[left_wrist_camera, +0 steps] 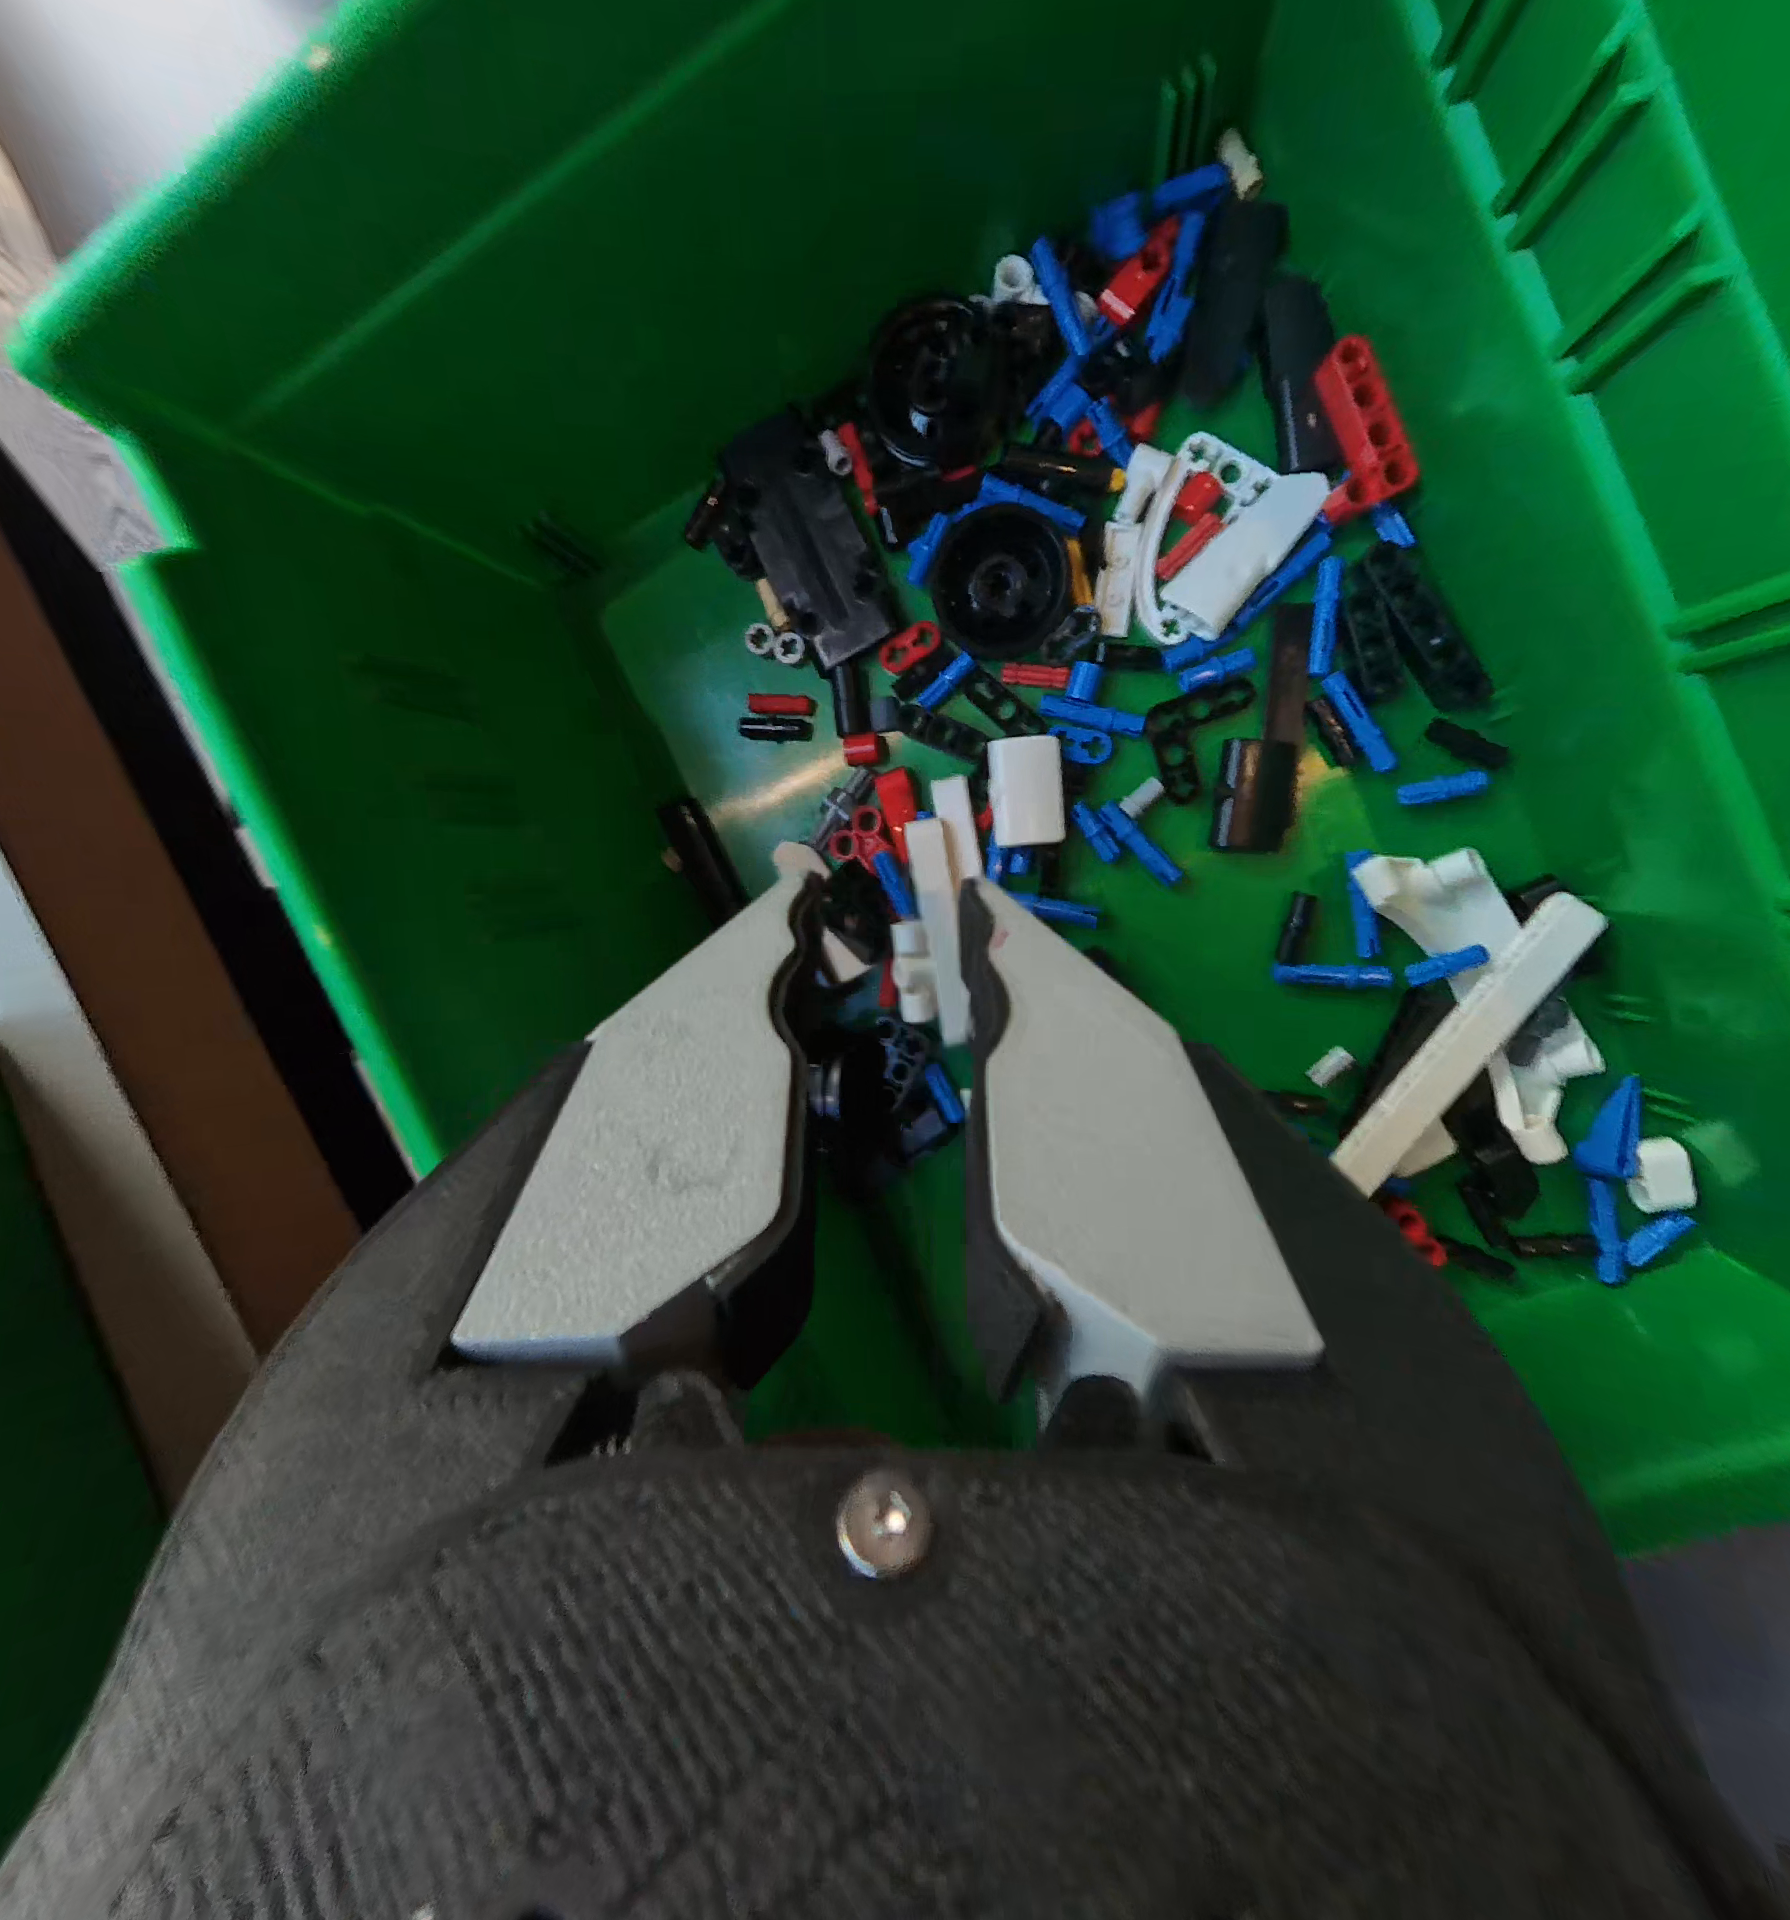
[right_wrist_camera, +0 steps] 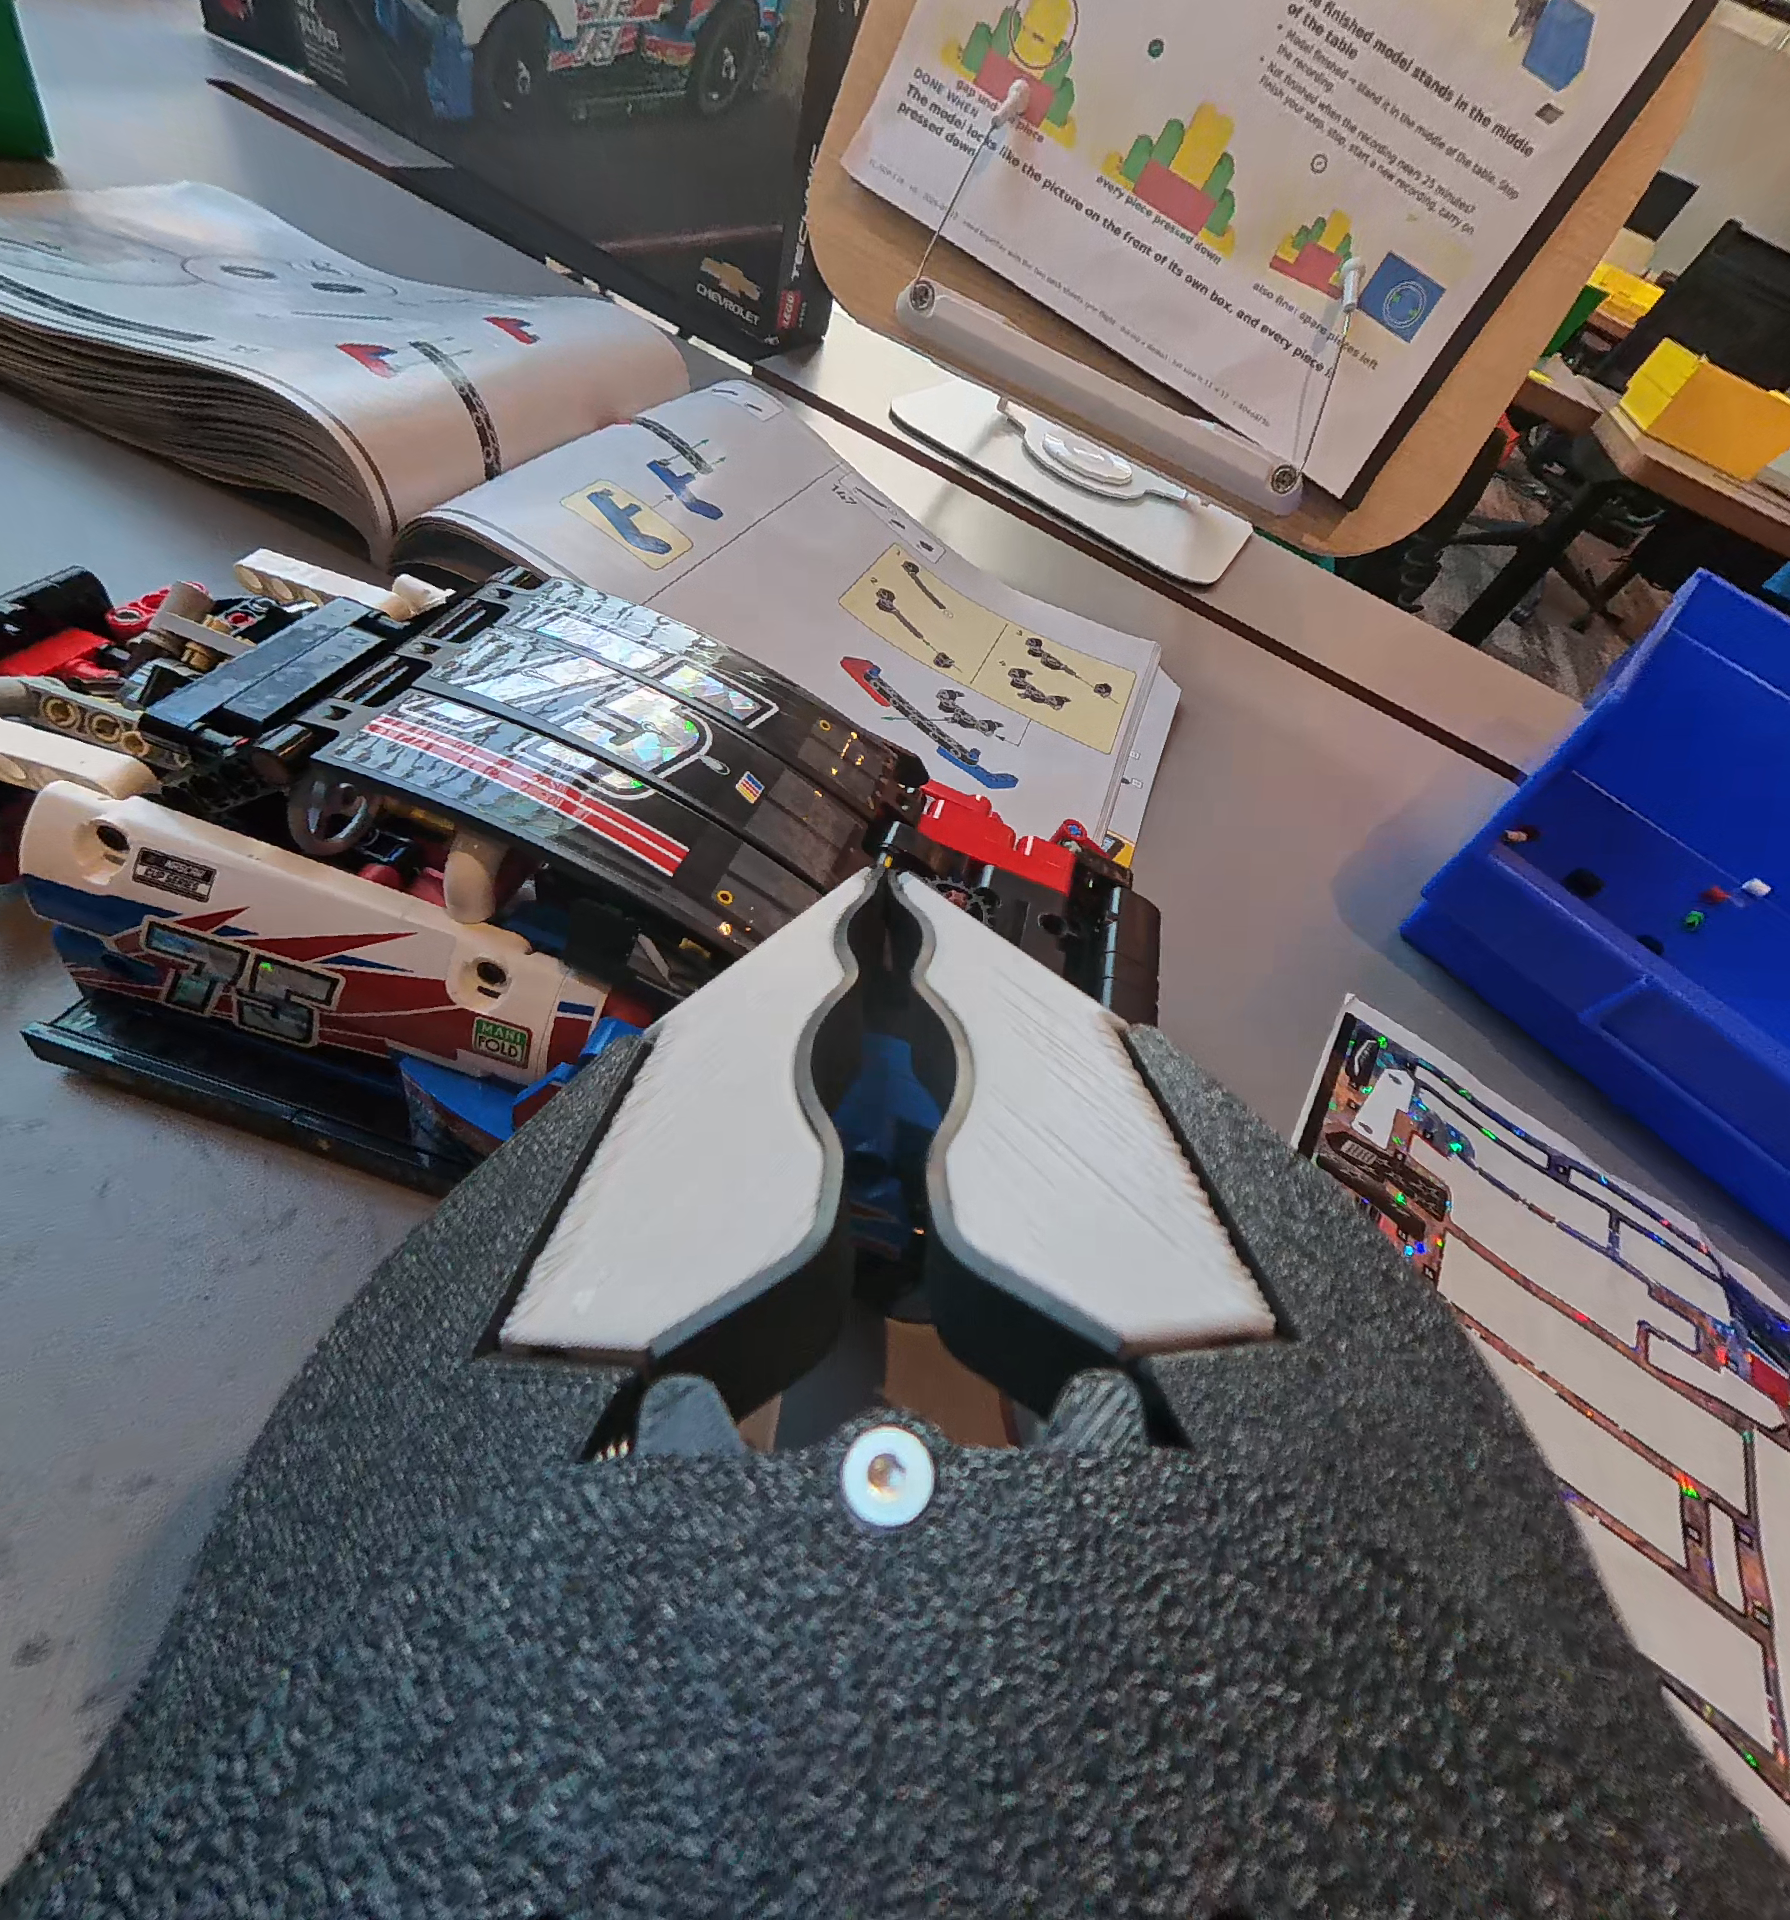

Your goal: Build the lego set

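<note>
Grey tabletop (right_wrist_camera: 143,1351) fills the right wrist view, and on it lies the part-built lego car (right_wrist_camera: 403,831), white, blue and red side panel facing us, black curved roof with shiny decals on top. Behind it an open instruction booklet (right_wrist_camera: 766,540) lies flat, the set's dark box (right_wrist_camera: 600,135) stands further back, and a printed sheet on a stand (right_wrist_camera: 1182,156) sits to the right. A blue tray (right_wrist_camera: 1649,935) sits at the right edge, a used sticker sheet (right_wrist_camera: 1618,1403) just in front of it. Right gripper (right_wrist_camera: 886,883) hovers at the car's red-and-black end, tips practically together, nothing visibly pinched between them.

Over to the left wrist view: we're down inside a green bin (left_wrist_camera: 455,416), loose lego parts (left_wrist_camera: 1130,582) scattered across the floor — blue pins, black wheels, red beams, white panels. Left gripper (left_wrist_camera: 886,894) hangs low over the pile with a modest gap between its fingers. A slim white piece (left_wrist_camera: 938,935) lies against the right finger; whether it's gripped, I can't tell.
</note>
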A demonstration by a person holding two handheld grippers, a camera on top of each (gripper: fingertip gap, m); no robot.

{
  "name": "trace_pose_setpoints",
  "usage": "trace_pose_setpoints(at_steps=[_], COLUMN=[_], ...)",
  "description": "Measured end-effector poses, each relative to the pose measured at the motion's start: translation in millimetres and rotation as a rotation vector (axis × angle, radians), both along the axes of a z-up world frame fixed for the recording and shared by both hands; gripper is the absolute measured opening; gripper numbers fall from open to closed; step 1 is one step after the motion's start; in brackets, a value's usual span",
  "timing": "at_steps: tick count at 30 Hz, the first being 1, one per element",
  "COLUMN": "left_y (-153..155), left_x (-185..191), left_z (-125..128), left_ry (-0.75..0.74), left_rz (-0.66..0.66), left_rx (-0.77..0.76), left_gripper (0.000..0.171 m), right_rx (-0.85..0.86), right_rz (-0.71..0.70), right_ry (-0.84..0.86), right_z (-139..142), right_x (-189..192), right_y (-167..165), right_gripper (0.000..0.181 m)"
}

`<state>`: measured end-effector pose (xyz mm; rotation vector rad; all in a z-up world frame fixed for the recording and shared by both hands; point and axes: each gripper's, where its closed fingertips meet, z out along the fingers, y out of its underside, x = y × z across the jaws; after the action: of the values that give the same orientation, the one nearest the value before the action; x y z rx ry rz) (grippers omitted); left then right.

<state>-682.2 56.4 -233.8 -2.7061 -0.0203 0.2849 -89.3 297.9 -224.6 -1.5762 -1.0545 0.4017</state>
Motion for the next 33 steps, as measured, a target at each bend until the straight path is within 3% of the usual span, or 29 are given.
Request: trace_pose_setpoints(at_steps=[5,11,13,15,20,23,28,30,33], left_y=[-12.7,-28.5,-33.4,-42.4,-25.7,-4.8,32.2,43.8,50.1], left_x=[30.1,104.2,78.9,59.1,13.7,-14.8,-28.4,-29.0,-26.3], left_z=[-3.4,-9.3,-23.9,-28.1,2.2,16.6,49.0,44.5,15.8], left_ry=[-0.064,-0.320,-0.170,-0.075,0.073,0.034,-0.124,-0.115,-0.133], left_rz=[-0.093,-0.377,-0.285,-0.173,0.068,0.213,0.252,0.223,0.199], left_rx=[-0.001,0.003,-0.069,-0.107,0.174,0.240,0.226,0.155,0.001], left_gripper=[0.038,0.020,0.015,0.023,0.023,0.049,0.053,0.052,0.051], right_rx=[0.001,0.005,0.008,0.017,0.030,0.018,0.020,0.019,0.016], right_rz=[-0.004,-0.011,-0.015,-0.022,-0.034,-0.030,-0.031,-0.030,-0.027], right_ry=[-0.018,-0.023,-0.025,-0.029,-0.037,-0.032,-0.032,-0.031,-0.029], right_z=[-2.5,-2.9,-2.8,-2.7,-2.7,-3.0,-2.7,-2.7,-2.7], right_x=[-0.7,-0.7,-0.6,-0.3,0.2,0.0,0.2,0.3,0.2], right_y=[0.7,1.5,1.8,2.1,2.8,3.2,3.1,3.0,2.8], right_gripper=[0.000,0.000,0.000,0.000,0.000,0.000,0.000,0.000,0.000])
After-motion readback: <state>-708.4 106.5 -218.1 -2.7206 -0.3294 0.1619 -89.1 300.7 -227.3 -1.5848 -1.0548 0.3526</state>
